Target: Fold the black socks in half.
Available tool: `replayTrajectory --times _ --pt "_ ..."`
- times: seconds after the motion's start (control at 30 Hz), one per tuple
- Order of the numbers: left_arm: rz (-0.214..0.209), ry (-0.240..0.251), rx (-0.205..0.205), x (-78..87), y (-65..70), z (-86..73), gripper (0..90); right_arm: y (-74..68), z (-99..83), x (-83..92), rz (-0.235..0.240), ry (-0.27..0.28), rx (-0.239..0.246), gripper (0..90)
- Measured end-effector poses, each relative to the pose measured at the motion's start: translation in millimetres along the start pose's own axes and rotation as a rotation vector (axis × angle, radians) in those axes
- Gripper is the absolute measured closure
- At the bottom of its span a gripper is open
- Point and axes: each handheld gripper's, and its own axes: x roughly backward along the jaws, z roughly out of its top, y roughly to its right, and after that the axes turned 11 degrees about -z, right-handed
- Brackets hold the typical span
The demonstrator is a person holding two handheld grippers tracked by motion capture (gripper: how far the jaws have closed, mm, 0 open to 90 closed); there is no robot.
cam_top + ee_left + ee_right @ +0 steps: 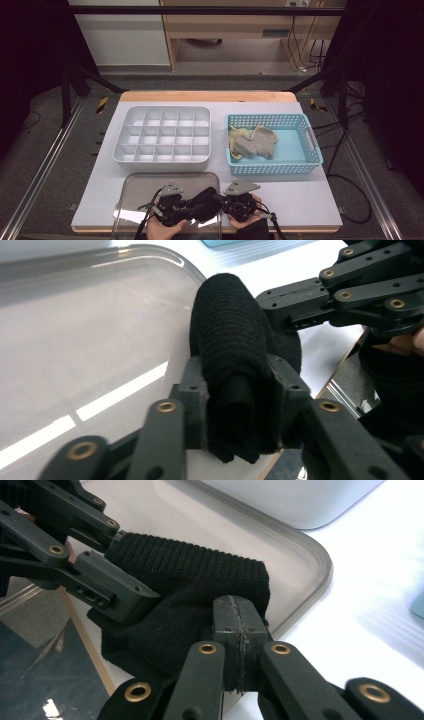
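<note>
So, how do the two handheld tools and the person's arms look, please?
Both the left tool and the right tool are matte black, built of flat linked bars joined by brass-coloured rivets, ending in blocky black jaws. Each carries a grey three-cornered plate on top, and thin black cables trail from them toward the person. A dark sleeve covers the right forearm.

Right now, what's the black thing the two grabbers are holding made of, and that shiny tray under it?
The black sock looks like soft knitted fabric: fine ribs and a fuzzy, matte surface show between the left gripper and the right gripper. The tray seems to be brushed metal, probably steel: it's smooth and silvery and reflects bright streaks of light.
</note>
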Motion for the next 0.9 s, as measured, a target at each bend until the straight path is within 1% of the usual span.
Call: replayTrajectory --times 0.07,0.2,0.23,0.3,0.37,0.43,0.5,0.53,0.63,0.77,0.9 --pt "-0.005 0.010 0.000 0.3 -0.1 0.1 67.8 0.5 -0.5 0.2 -0.002 -0.002 -0.006 90.0" --pt "-0.001 0.022 -0.006 1.0 0.5 1.4 69.8 1.6 -0.6 0.9 0.000 0.001 -0.013 90.0" --pt "-0.004 0.029 -0.006 2.0 0.5 2.3 70.1 2.5 -0.4 1.7 0.002 0.009 -0.020 89.8" --pt "-0.006 0.036 -0.020 4.8 1.9 5.4 70.5 6.2 1.1 5.8 0.003 0.036 -0.039 84.7" --pt "-0.009 0.038 -0.038 8.5 4.2 9.0 70.7 12.0 3.1 12.9 -0.004 0.076 -0.062 82.9" --pt "-0.005 0.039 -0.057 12.0 6.6 12.2 70.7 18.9 4.0 20.7 -0.033 0.112 -0.077 80.9" --pt "0.002 0.040 -0.076 15.3 9.1 15.2 70.8 25.5 3.2 26.7 -0.066 0.134 -0.090 77.9" --pt "0.006 0.039 -0.089 17.2 10.0 16.9 70.8 28.6 2.4 28.9 -0.077 0.131 -0.093 77.0" --pt "0.029 0.045 -0.118 23.5 12.3 21.6 70.7 37.1 -1.7 34.4 -0.117 0.144 -0.105 72.8" --pt "0.060 0.065 -0.140 34.4 12.6 29.3 70.7 47.1 -6.9 38.3 -0.150 0.141 -0.122 67.2" --pt "0.080 0.081 -0.150 44.8 11.2 36.9 70.7 51.3 -12.0 40.4 -0.176 0.142 -0.124 60.5"
